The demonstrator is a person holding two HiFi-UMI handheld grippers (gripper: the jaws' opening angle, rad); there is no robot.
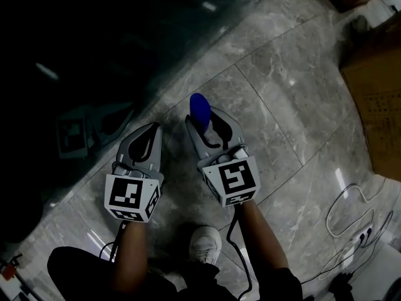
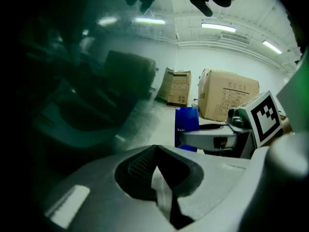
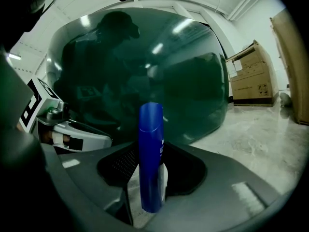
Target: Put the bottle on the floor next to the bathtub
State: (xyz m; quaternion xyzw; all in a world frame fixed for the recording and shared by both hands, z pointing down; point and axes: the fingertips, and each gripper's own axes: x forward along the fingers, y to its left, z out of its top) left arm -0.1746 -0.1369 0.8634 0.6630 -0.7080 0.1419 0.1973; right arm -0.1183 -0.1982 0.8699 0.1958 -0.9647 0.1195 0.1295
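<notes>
View: head
Right forearm (image 1: pixel 260 231): nearest you, at 6 o'clock of the frame, leading up to the right gripper (image 1: pixel 212 123).
Right gripper: jaws clamped on the bottle (image 1: pixel 200 108), whose blue end stands clear of the tips toward 12 o'clock.
Left gripper (image 1: pixel 150 132): just beside the right one, at its 9 o'clock; jaws together, nothing in them.
Bathtub (image 1: pixel 94 55): its dark wall fills 9 to 12 o'clock. Its foot runs diagonally from 7 to 1 o'clock, near the bottle on its 10 o'clock side.
Floor (image 1: pixel 282 105): bare marble tile from 1 to 4 o'clock.
Obstacles: cardboard box (image 1: pixel 376 99) and cables (image 1: pixel 354 215), well apart at 3 to 5 o'clock.

View: left gripper
Jaws: closed tip to tip, empty.
Bottle (image 2: pixel 187 120): at 1 o'clock from the tips, upright in the right gripper.

View: right gripper
Bottle (image 3: pixel 151 153): long axis upright, 6 to 12 o'clock, held between the pads.
Bathtub (image 3: pixel 145 66): directly behind the bottle at 12 o'clock.
Base contact: you cannot tell whether the base touches the tile.
Next move, judged: lower straight down with the right hand alone and keep the axis upright. Release only once the base bears on the floor.
</notes>
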